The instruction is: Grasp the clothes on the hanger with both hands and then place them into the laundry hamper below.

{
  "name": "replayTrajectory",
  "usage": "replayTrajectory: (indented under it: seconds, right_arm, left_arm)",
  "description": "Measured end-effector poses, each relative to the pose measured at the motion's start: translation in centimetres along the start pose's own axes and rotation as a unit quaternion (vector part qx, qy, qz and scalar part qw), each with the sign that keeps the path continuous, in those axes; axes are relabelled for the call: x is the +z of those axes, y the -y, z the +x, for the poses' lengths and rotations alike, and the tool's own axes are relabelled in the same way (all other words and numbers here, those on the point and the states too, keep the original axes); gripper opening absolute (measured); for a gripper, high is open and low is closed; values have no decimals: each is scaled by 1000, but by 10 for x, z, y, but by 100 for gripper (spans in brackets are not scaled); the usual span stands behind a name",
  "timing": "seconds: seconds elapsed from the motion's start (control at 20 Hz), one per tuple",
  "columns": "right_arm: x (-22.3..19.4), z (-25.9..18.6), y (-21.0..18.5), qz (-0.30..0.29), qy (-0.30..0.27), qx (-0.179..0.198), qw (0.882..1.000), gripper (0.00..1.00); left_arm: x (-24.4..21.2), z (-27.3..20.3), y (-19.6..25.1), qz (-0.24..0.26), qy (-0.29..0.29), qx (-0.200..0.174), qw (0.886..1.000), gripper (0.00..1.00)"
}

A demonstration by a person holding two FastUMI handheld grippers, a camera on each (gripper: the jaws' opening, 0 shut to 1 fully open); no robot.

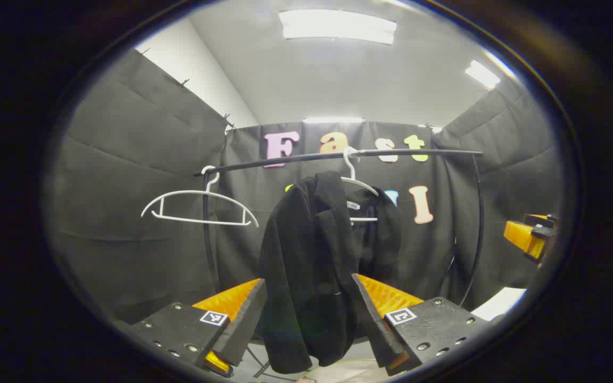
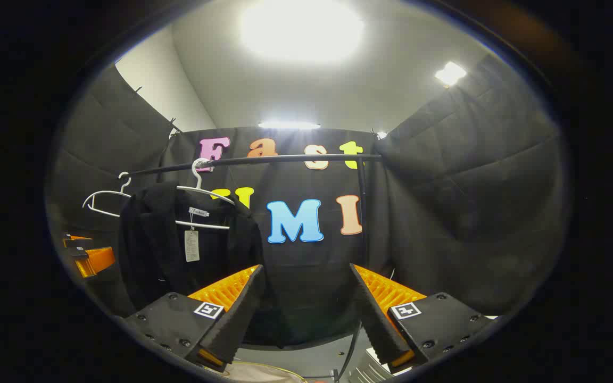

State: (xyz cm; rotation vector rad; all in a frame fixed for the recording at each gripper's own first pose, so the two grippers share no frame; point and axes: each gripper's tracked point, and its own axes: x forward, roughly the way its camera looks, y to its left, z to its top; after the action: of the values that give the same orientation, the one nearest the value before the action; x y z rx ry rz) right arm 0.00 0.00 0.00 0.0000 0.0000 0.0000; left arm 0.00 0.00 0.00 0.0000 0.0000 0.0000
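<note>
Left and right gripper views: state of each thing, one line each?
black jacket: hanging on its hanger, not yet grasped
white hanger under jacket: hooked on rail, loaded
empty white hanger: hooked on rail, bare
clothes rail: up, carrying both hangers
left gripper: open, jacket in line between its fingers, contact unclear
right gripper: open, holding nothing, jacket off to its left

Ceiling panels [image 1: 337,25] light the booth from above. In the right gripper view one panel [image 2: 301,29] blooms into glare at top centre. Fisheye bending curves the edges; the black jacket [image 1: 306,266] loses detail.
</note>
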Motion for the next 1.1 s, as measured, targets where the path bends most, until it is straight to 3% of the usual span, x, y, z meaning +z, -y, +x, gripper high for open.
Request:
replayTrajectory:
  seconds: [1.1]
  right_arm:
    - [2,9,-18,-7,2,2,1000,97]
  left_arm:
    - [5,18,0,-7,17,-31,999,92]
